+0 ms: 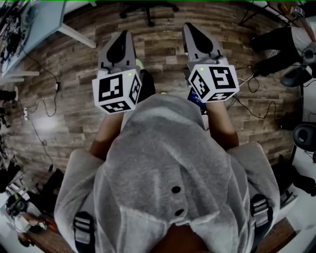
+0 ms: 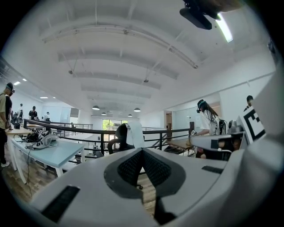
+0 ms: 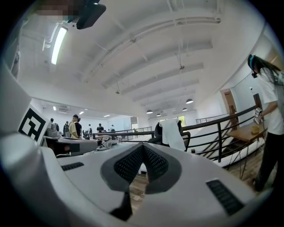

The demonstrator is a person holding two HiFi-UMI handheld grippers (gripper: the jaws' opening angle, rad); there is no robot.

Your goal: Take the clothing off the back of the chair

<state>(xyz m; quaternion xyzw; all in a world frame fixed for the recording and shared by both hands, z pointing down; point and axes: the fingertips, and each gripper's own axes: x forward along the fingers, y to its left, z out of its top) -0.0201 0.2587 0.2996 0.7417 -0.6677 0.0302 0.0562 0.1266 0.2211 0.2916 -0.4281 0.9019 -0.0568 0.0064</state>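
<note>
Left gripper view is showing the left gripper (image 2: 143,151) with its jaws pressing together and nothing lying between them. Just above the tips, at 12 o'clock, the clothing (image 2: 134,135), a white piece, is hanging over the back of a dark chair (image 2: 119,138), well apart from the jaws. A black railing (image 2: 75,132) is running behind the chair. A pale blue table (image 2: 53,153) is standing at 9 o'clock. A person in white (image 2: 207,122) is standing at 3 o'clock.

Right gripper view is showing the right gripper (image 3: 143,147) closed tight in the same way and gripping nothing. Here the clothing is hanging at about 1 o'clock from the tips, draped on the chair back and again well away. Several people (image 3: 75,126) are standing at 9 o'clock, and another person's white sleeve (image 3: 271,95) is showing at 3 o'clock.

Head view is showing both grippers lying side by side and pointing toward 12 o'clock over a wood floor (image 1: 64,89). Each is carrying its marker cube (image 1: 117,91) at the near end. A grey hood (image 1: 168,168) is filling the lower half of the view, with a bare forearm reaching out from under it to each gripper. A chair base (image 1: 148,9) is peeking in at 12 o'clock.
</note>
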